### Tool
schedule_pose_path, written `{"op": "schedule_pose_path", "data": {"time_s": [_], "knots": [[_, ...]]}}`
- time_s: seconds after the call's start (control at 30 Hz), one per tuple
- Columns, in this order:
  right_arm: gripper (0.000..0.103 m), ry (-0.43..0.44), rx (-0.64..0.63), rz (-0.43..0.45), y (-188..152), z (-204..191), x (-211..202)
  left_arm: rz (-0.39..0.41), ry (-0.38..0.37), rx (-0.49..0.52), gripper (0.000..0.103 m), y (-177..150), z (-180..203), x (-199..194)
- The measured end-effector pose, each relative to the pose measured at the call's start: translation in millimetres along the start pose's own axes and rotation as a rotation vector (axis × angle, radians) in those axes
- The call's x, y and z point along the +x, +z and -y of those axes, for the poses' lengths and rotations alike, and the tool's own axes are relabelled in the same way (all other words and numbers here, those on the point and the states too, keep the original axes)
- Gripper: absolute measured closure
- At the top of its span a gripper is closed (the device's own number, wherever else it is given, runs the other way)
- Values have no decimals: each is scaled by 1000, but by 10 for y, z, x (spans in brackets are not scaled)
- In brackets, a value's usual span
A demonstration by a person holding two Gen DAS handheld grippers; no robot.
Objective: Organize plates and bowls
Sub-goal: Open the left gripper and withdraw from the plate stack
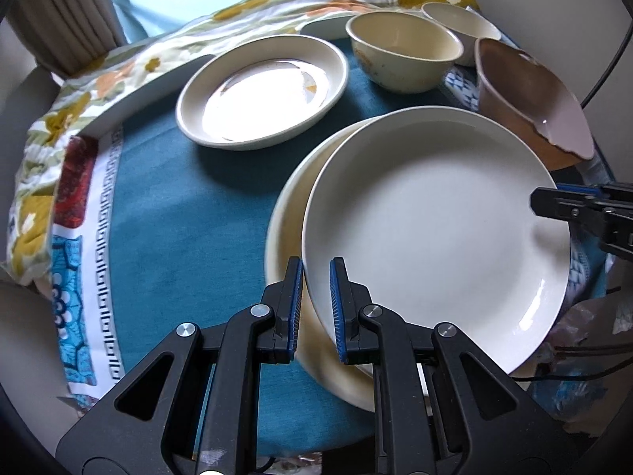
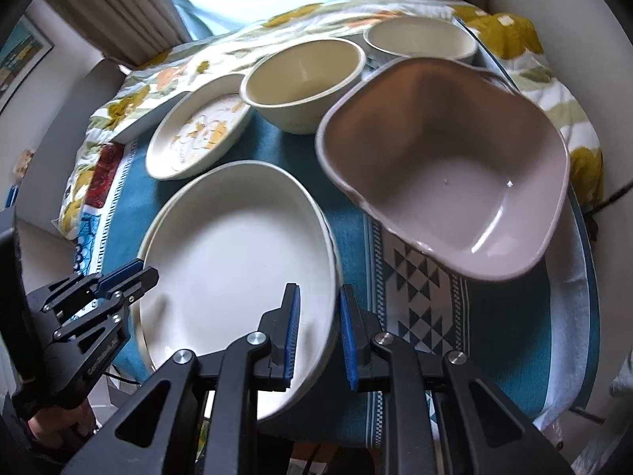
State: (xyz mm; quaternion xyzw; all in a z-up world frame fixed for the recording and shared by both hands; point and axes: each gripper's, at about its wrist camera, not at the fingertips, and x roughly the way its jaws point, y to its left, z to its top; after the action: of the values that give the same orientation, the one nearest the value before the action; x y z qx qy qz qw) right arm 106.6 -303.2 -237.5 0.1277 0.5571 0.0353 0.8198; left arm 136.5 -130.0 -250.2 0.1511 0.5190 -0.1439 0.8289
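Note:
A white plate [image 1: 435,233] lies on top of a cream plate [image 1: 289,217] on the teal cloth. My left gripper [image 1: 316,304] has its jaws on either side of the white plate's near rim, with a small gap showing. My right gripper [image 2: 318,328] straddles the opposite rim of the same white plate [image 2: 237,261], and it also shows in the left wrist view [image 1: 554,202]. The left gripper shows in the right wrist view [image 2: 130,273]. A small cream plate [image 1: 261,91], a cream bowl [image 1: 403,51], a white bowl [image 1: 463,23] and a brown squarish bowl [image 2: 447,166] stand behind.
The dishes sit on a teal patterned cloth [image 1: 178,206] over a round table. A floral quilt [image 1: 59,118] lies along the far and left edge. A white tray edge [image 1: 150,91] sits behind the small plate. Curtains and a window are beyond.

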Motion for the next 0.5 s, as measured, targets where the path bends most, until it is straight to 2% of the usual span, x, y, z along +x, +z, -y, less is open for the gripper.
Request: {"op": "schedule_pose_path", "data": {"time_s": [0.17,0.4,0.5], "knots": [[85,-22,-44,2,-2,-120,24,7,-10,-29,91,6,-99,-9],[85,-16,-37,3,-15,-103,5,6,-18,-44,91,-12,-103,-39],[85,7,-33,32,-5,-133,-131,41,-31,-68,91,11,-136,-214]]}}
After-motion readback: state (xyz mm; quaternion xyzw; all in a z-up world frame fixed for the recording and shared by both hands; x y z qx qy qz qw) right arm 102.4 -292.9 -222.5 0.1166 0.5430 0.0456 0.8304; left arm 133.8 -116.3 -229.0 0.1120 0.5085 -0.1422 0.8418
